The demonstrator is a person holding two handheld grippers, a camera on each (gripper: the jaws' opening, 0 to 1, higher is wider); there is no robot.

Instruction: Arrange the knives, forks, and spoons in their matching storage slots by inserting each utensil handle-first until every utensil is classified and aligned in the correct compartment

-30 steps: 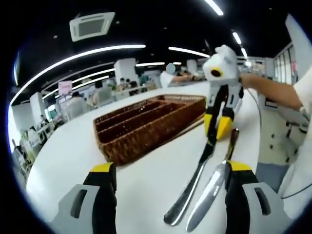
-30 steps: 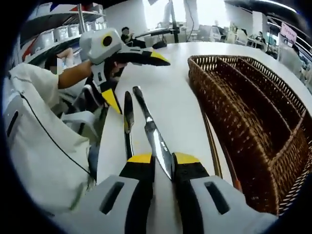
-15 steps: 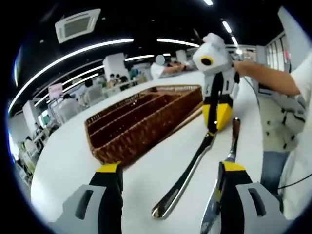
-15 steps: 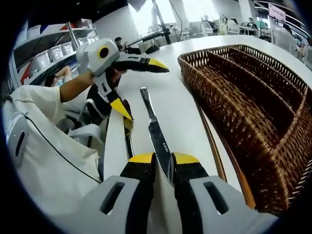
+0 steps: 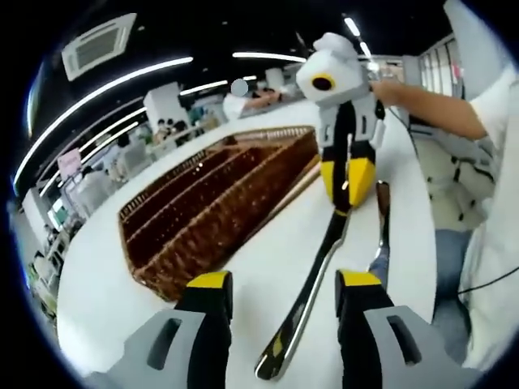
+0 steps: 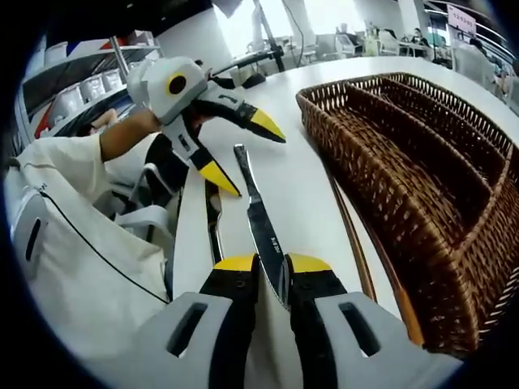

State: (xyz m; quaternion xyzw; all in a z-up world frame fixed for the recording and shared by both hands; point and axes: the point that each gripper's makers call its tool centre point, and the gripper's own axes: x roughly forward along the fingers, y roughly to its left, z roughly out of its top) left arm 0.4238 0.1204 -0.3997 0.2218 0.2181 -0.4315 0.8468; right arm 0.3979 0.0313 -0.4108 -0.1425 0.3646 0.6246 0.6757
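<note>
two claws, right claw [image 6: 272,264] clamped on a slim steel knife [image 6: 259,223], left claw [image 5: 277,284] wide beside the ribbed wicker tray [image 5: 207,212]

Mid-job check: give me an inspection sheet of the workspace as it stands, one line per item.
Surface: white table, bare around the utensils.
Job's things: knife blade clamped in right hand-held gripper, handle pointing away; a second utensil lies beside it; wicker cutlery tray, visible slots empty.
Clutter: thin wooden stick along the tray's edge.
Grippers: right shut on knife; left hand-held gripper open over the knife's handle.
Cables: thin cable across the person's shirt.
Surroundings: open hall, ceiling strip lights, people seated at distant tables.
</note>
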